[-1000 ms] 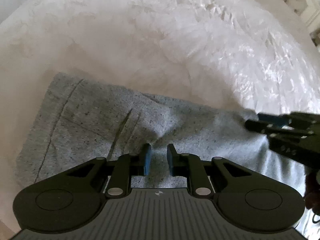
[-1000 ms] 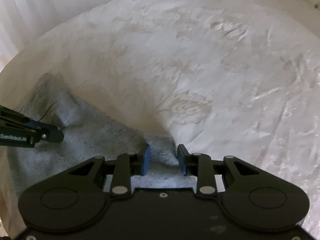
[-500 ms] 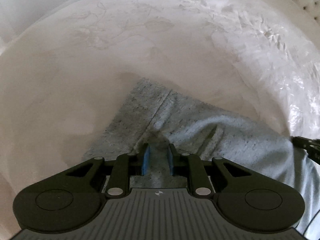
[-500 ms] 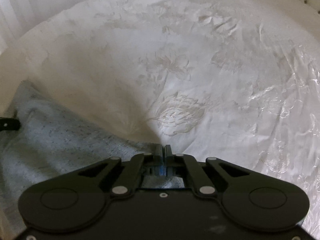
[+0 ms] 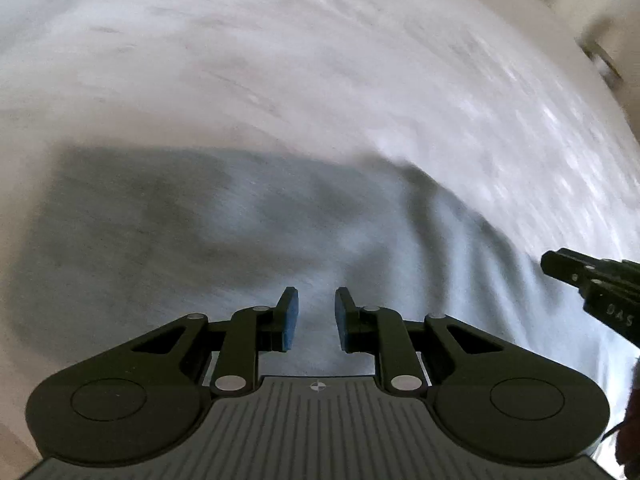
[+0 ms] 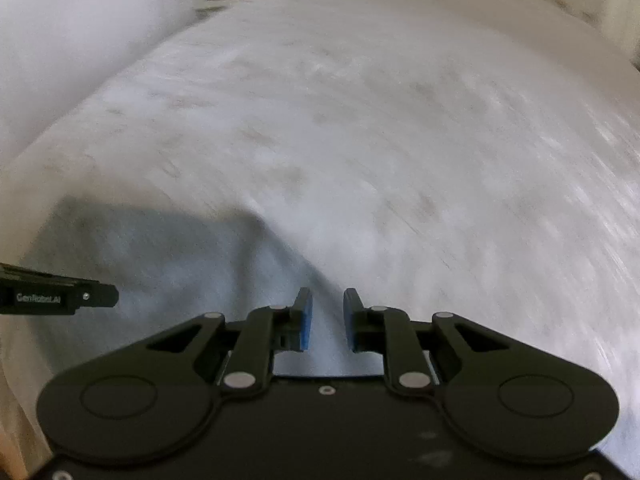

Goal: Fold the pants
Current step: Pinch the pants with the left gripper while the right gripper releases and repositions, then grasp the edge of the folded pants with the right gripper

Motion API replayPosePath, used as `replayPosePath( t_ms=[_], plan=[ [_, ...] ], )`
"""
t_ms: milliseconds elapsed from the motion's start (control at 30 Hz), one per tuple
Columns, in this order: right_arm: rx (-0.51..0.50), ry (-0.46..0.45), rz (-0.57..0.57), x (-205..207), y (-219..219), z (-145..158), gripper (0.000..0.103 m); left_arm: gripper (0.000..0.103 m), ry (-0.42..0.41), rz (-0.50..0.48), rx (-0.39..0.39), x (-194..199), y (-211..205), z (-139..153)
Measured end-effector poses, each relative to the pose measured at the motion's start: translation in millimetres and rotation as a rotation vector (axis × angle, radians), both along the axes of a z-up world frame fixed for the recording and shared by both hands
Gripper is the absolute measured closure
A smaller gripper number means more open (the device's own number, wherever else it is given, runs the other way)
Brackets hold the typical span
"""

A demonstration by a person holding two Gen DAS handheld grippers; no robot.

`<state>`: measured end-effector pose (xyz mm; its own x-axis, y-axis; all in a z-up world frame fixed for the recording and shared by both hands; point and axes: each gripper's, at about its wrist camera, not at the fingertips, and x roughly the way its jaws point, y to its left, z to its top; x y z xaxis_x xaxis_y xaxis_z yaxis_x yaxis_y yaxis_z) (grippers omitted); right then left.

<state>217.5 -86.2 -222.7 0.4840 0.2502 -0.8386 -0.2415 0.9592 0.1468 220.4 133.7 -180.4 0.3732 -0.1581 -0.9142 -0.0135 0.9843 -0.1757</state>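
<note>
Pants (image 5: 224,216) flat on bed (image 5: 320,60), ready for folding. Left tool (image 5: 316,316) narrow, empty; right tool (image 6: 328,318) opening, empty above cloth.

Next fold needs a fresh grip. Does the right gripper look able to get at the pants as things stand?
Probably yes. The right gripper hangs over the grey pants on the white bedspread, its jaws opening with nothing pinched between them, and the left gripper is off to one side.
</note>
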Motion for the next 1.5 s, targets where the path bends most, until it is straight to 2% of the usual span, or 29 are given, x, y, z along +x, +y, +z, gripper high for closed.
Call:
replayPosePath(
  t_ms=[167,233,333,400,467,633,833,967,1067,1167,1200,1300,1500],
  plan=[
    [-0.099,0.117,-0.192,-65,-78,-25,0.083,0.083,0.07,-0.185,0.01,-24,-58,-26],
    [-0.137,0.184,-0.271,-90,-110,-40,0.083,0.083,0.09,-0.24,0.047,-33,-73,-37],
    [-0.183,0.286,-0.368,-122,-151,-60,0.083,0.082,0.133,-0.291,0.11,-44,-86,-52],
    [-0.15,0.3,-0.422,-139,-175,-62,0.083,0.082,0.136,-0.284,0.131,-48,-91,-49],
    [-0.116,0.286,-0.459,-150,-191,-57,0.083,0.081,0.132,-0.261,0.135,-47,-96,-43],
    [-0.044,0.185,-0.53,-170,-229,-34,0.08,0.081,0.066,-0.245,0.121,-36,-129,-20],
    [-0.051,0.117,-0.645,-182,-293,-20,0.077,0.081,0.017,-0.303,0.053,-27,-208,-11],
    [-0.065,0.095,-0.691,-189,-346,-19,0.074,0.081,-0.002,-0.38,0.017,-34,-268,-16],
    [-0.083,0.084,-0.712,-187,-374,-19,0.072,0.081,-0.014,-0.439,0.026,-39,-307,-30],
    [-0.085,0.07,-0.711,-181,-404,-21,0.072,0.08,0.043,-0.487,0.067,-44,-334,-54],
    [-0.086,0.061,-0.696,-179,-408,-19,0.072,0.078,0.063,-0.499,0.089,-48,-340,-63],
    [-0.079,0.047,-0.654,-164,-418,-20,0.071,0.077,0.027,-0.523,0.148,-57,-350,-68],
    [-0.031,0.064,-0.642,-129,-440,-39,0.069,0.076,0.046,-0.489,0.134,-55,-352,-67]
  ],
)
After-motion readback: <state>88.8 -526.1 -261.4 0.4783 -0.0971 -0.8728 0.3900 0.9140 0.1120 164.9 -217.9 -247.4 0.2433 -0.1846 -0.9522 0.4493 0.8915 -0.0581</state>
